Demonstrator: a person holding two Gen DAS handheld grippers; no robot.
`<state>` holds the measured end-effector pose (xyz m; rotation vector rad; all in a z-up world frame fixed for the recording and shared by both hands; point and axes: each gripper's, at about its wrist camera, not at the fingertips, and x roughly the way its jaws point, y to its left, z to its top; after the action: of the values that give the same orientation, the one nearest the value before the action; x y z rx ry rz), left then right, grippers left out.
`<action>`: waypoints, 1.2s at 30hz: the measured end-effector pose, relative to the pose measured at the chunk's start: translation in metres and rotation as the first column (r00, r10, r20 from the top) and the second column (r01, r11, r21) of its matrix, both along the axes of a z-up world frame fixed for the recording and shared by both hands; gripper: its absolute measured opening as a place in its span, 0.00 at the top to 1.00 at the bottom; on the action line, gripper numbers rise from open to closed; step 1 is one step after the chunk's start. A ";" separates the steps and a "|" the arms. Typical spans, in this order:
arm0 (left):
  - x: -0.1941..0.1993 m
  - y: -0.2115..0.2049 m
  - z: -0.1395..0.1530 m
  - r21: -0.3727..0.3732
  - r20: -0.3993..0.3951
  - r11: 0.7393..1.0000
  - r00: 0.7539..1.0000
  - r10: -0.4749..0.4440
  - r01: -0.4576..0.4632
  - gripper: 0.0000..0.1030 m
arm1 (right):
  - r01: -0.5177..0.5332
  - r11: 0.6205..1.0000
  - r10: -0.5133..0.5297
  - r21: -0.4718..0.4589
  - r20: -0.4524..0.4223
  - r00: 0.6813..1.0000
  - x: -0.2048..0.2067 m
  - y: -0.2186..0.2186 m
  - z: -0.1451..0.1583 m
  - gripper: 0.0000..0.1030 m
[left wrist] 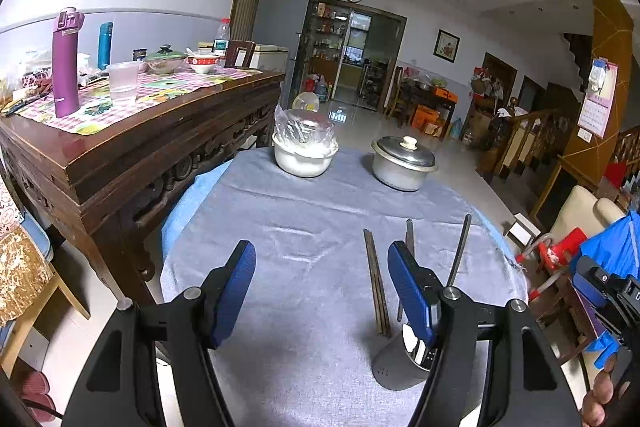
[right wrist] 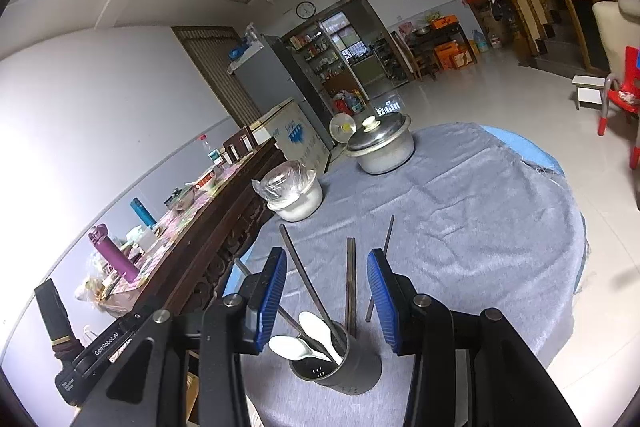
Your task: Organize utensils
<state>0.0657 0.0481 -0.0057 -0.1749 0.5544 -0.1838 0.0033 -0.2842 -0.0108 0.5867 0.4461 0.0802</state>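
Since the chopsticks (right wrist: 351,287) and white spoons (right wrist: 310,337) already stand in the dark holder (right wrist: 340,367) on the grey-clothed worktop (right wrist: 480,227), the sorting looks nearly or wholly finished; no loose utensil shows on the cloth. Both the right tool (right wrist: 326,301) and the left tool (left wrist: 322,295) are spread, pinching nothing. From the left tool, the holder sits at about four o'clock.

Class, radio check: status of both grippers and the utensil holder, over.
Left gripper open, empty. Right gripper open, empty. Holder upright on cloth, chopsticks and white spoons inside. Nothing blocking it.
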 end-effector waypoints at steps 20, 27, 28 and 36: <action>0.019 0.017 -0.015 0.025 -0.053 0.998 0.997 0.061 -0.060 0.32 | 0.004 1.000 -0.003 0.009 -0.037 0.999 0.011 -0.002 -0.008 0.56; 0.030 0.024 -0.026 0.035 -0.080 0.996 0.994 0.079 -0.077 0.32 | 0.022 1.000 -0.021 0.015 -0.053 0.998 0.014 -0.012 -0.015 0.56; 0.032 0.024 -0.027 0.036 -0.082 0.996 0.993 0.082 -0.079 0.32 | 0.023 1.000 -0.022 0.016 -0.054 0.998 0.014 -0.013 -0.015 0.56; 0.049 0.030 -0.044 0.052 -0.117 0.994 0.988 0.100 -0.094 0.33 | 0.055 0.998 -0.054 0.016 -0.065 0.996 0.019 -0.027 -0.021 0.56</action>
<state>0.1144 0.0781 -0.0494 -0.1683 0.6673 -0.0660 0.0223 -0.3113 -0.0316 0.6201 0.4919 0.0130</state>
